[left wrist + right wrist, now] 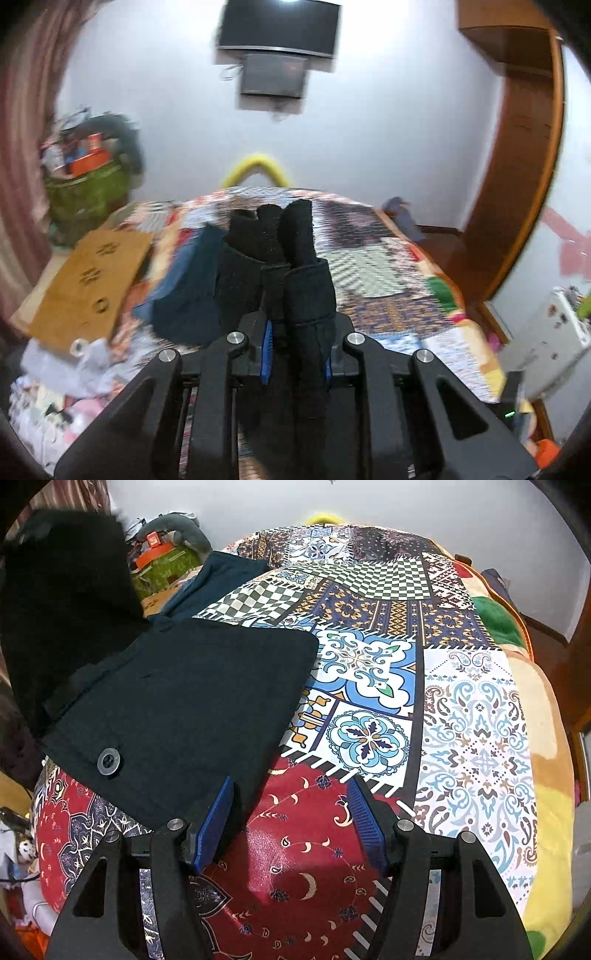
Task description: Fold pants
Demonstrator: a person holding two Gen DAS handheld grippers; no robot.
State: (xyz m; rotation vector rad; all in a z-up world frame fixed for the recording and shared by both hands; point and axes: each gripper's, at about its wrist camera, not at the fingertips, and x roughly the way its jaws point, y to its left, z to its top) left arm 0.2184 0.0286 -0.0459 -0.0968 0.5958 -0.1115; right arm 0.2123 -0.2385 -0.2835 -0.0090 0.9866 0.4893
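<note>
The dark pants point(177, 701) lie on the patchwork bedspread point(461, 709), waist end with a grey button point(108, 761) near my right gripper. My right gripper point(291, 812) is open and empty just above the bed, its left pad at the waist's edge. My left gripper point(295, 354) is shut on a bunched fold of the black pants fabric point(295, 258) and holds it raised above the bed. The lifted part shows as a dark mass at upper left in the right wrist view point(62, 590). A teal part of the pants point(188, 280) hangs toward the bed.
A cardboard sheet point(88, 284) and a green bag of clutter point(85, 192) stand left of the bed. A wooden wardrobe point(524, 147) is at right, and a TV point(277, 26) hangs on the far wall. Loose clothes point(74, 373) lie at the bed's near left.
</note>
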